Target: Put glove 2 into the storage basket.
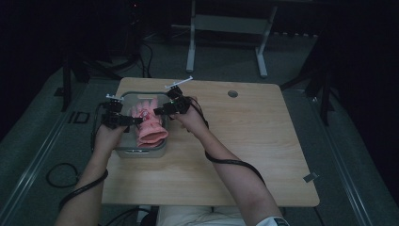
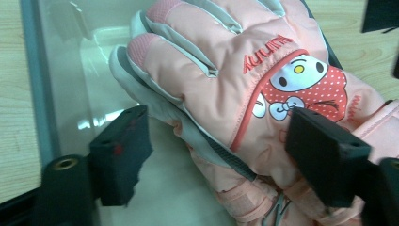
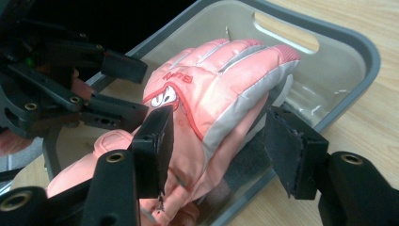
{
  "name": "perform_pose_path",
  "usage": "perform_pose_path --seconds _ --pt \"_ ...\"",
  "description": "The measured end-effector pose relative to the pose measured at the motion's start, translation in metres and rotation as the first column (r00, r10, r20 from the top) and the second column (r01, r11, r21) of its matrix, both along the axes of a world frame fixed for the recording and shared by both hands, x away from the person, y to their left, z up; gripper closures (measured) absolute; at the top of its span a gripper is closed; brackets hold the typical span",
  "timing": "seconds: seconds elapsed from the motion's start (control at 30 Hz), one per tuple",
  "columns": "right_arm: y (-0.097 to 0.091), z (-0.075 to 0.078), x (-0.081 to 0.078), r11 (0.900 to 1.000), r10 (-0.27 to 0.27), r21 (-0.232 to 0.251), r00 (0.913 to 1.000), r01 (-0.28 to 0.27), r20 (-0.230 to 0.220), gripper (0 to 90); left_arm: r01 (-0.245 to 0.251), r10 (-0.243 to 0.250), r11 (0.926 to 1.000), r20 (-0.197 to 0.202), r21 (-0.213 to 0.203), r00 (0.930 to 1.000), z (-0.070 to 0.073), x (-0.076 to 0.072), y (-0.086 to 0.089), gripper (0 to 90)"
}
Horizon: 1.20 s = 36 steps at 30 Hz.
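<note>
A pink padded glove (image 1: 150, 125) with a cartoon face on its back lies in a grey tray (image 1: 141, 153) at the left of the wooden table. My left gripper (image 1: 135, 121) reaches it from the left and my right gripper (image 1: 158, 111) from the far right. In the left gripper view the jaws (image 2: 221, 150) stand wide, the glove (image 2: 221, 89) lying between them, and the left pad is clear of it. In the right gripper view the jaws (image 3: 221, 146) straddle the glove's (image 3: 221, 89) side without pressing on it. The left gripper (image 3: 129, 89) is seen opposite, also open.
The tray's rim (image 3: 362, 47) has a handle slot at the far end. Bare wooden tabletop (image 1: 244, 136) extends to the right, with a round cable hole (image 1: 232, 93) near the back edge. White frame legs (image 1: 190, 47) stand on the floor beyond the table.
</note>
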State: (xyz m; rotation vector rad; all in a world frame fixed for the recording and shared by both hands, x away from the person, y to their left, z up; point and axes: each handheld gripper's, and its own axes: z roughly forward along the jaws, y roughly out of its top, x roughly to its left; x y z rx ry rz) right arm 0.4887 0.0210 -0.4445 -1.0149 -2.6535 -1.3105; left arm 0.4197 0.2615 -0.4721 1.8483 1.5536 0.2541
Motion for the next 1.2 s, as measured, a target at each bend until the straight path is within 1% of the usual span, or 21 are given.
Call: perform_pose_path --seconds 0.03,0.1,0.13,0.2,0.23,0.3,0.33,0.43,0.5,0.57,0.63,0.83,0.9,0.93,1.03,1.13,1.17,1.2 --pt "-0.002 0.002 -0.002 0.9999 0.009 0.004 0.9999 -0.009 0.011 42.7 -0.001 0.001 1.0000 0.003 0.000 1.0000 0.001 -0.001 0.002 16.5" --pt "-0.002 0.002 -0.003 0.9999 0.010 0.003 0.9999 -0.010 0.013 42.7 -0.001 0.001 1.0000 0.003 0.000 1.0000 0.001 -0.001 0.002 16.4" --pt "-0.004 0.003 -0.005 0.9999 0.011 0.007 0.9998 -0.011 0.018 41.9 -0.007 0.007 1.0000 0.011 -0.005 0.9999 0.002 -0.003 0.006 15.4" --pt "-0.005 0.003 -0.005 0.9999 0.010 0.009 0.9998 -0.010 0.014 41.9 -0.009 0.009 0.9999 0.012 -0.010 0.9999 0.003 -0.004 0.008 15.1" --pt "-0.006 0.003 -0.005 0.9999 0.013 0.008 0.9997 -0.013 0.019 41.9 -0.010 0.010 0.9998 0.024 -0.019 0.9997 0.005 -0.005 0.010 14.5" --pt "-0.007 0.003 -0.006 0.9999 0.012 0.010 0.9998 -0.013 0.018 41.9 -0.010 0.010 0.9998 0.024 -0.019 0.9997 0.005 -0.005 0.010 14.2" --pt "-0.007 0.003 -0.006 0.9999 0.012 0.010 0.9998 -0.013 0.018 41.9 -0.011 0.012 0.9993 0.037 -0.035 0.9992 0.007 -0.007 0.012 14.2" --pt "-0.010 0.005 -0.007 0.9998 0.014 0.016 0.9996 -0.014 0.026 41.8 -0.006 0.008 0.9993 0.056 -0.037 0.9984 0.012 -0.010 0.012 14.1" --pt "-0.011 0.006 -0.007 0.9998 0.012 0.015 0.9995 -0.013 0.030 41.8 -0.004 0.006 0.9993 0.062 -0.036 0.9981 0.014 -0.010 0.012 14.0" --pt "-0.015 0.008 -0.008 0.9996 0.011 0.024 0.9995 -0.011 0.031 41.8 0.006 -0.004 0.9995 0.076 -0.031 0.9971 0.019 -0.012 0.009 13.9" --pt "-0.016 0.008 -0.009 0.9996 0.012 0.023 0.9992 -0.013 0.037 41.8 0.009 -0.007 0.9995 0.080 -0.030 0.9968 0.021 -0.012 0.008 14.0" --pt "-0.021 0.009 -0.012 0.9996 0.017 0.022 0.9988 -0.018 0.046 41.5 0.030 -0.030 0.9995 0.101 -0.004 0.9944 0.028 -0.015 0.001 14.0" --pt "-0.022 0.009 -0.012 0.9996 0.016 0.022 0.9987 -0.017 0.048 41.5 0.030 -0.030 0.9995 0.101 -0.004 0.9944 0.028 -0.015 0.001 14.0" --pt "-0.022 0.009 -0.012 0.9996 0.016 0.022 0.9987 -0.017 0.048 41.4 0.044 -0.044 0.9990 0.113 -0.001 0.9926 0.034 -0.016 -0.003 14.0" --pt "-0.030 0.011 -0.012 0.9996 0.008 0.026 0.9988 -0.009 0.048 40.3 0.060 -0.060 0.9982 0.136 0.005 0.9889 0.042 -0.019 -0.008 13.9" --pt "-0.036 0.013 -0.013 0.9991 0.014 0.038 0.9989 -0.016 0.045 36.9 0.080 -0.080 0.9968 0.166 0.007 0.9828 0.049 -0.023 -0.014 14.0" --pt "-0.038 0.014 -0.014 0.9989 0.017 0.043 0.9991 -0.018 0.039 34.1 0.087 -0.086 0.9962 0.177 0.006 0.9804 0.050 -0.024 -0.016 13.9" --pt "-0.040 0.014 -0.014 0.9985 0.025 0.047 0.9988 -0.027 0.043 31.3 0.095 -0.094 0.9955 0.186 0.004 0.9780 0.051 -0.025 -0.018 13.9"
